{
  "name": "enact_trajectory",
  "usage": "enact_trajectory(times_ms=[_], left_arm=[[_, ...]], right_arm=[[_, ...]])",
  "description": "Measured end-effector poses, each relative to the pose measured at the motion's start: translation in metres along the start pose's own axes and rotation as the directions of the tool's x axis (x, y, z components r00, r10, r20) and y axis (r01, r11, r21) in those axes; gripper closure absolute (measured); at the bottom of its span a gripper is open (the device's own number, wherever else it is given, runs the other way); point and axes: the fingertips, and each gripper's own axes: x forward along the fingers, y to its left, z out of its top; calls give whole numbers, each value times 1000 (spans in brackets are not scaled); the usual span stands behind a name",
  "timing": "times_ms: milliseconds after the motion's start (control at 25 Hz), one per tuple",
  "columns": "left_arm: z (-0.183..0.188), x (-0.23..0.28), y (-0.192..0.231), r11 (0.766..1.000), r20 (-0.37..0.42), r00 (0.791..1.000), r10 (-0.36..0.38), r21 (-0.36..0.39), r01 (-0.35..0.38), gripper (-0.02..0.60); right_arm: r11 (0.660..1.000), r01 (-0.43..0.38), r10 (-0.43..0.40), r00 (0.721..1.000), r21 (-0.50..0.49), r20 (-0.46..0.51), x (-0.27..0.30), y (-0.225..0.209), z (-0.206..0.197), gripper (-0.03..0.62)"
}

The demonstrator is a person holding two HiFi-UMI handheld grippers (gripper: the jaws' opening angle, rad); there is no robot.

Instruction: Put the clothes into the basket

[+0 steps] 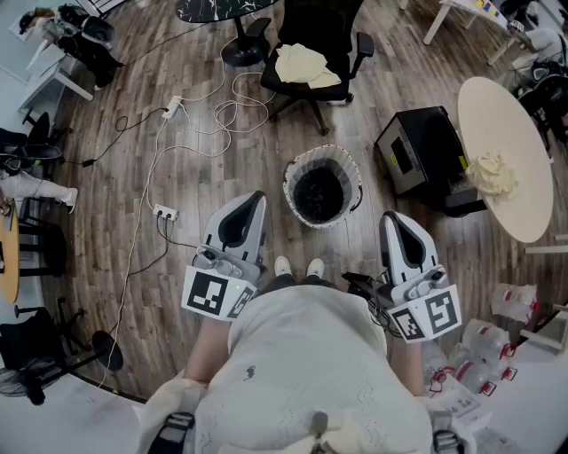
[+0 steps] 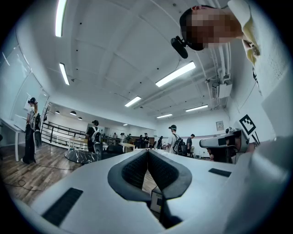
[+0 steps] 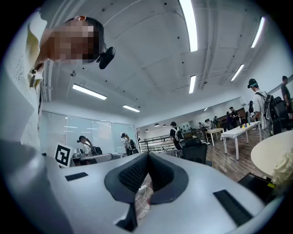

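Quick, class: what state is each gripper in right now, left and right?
Left gripper: closed, jaws together, holding nothing.
Right gripper: closed, jaws together, holding nothing.

The basket (image 1: pixel 322 188) stands at twelve o'clock, ahead of the left gripper (image 1: pixel 253 200) and right gripper (image 1: pixel 391 221). Cream clothes (image 1: pixel 304 65) lie on the chair (image 1: pixel 343 25) beyond it, and a second heap (image 1: pixel 491 174) on the desk (image 1: pixel 506 111) at two o'clock.

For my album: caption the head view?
Person faces basket, left tongs and right tongs shut, empty; clothes lie on chair and round table.
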Motion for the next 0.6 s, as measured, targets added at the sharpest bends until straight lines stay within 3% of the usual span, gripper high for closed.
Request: enact_trajectory(times_ms=[600], left_arm=[[-3,-5,-5,1000,-23,1000,0,-31,-1,560]], right_arm=[[1000,-30,30,999,5,-28,5,4,-5,589]])
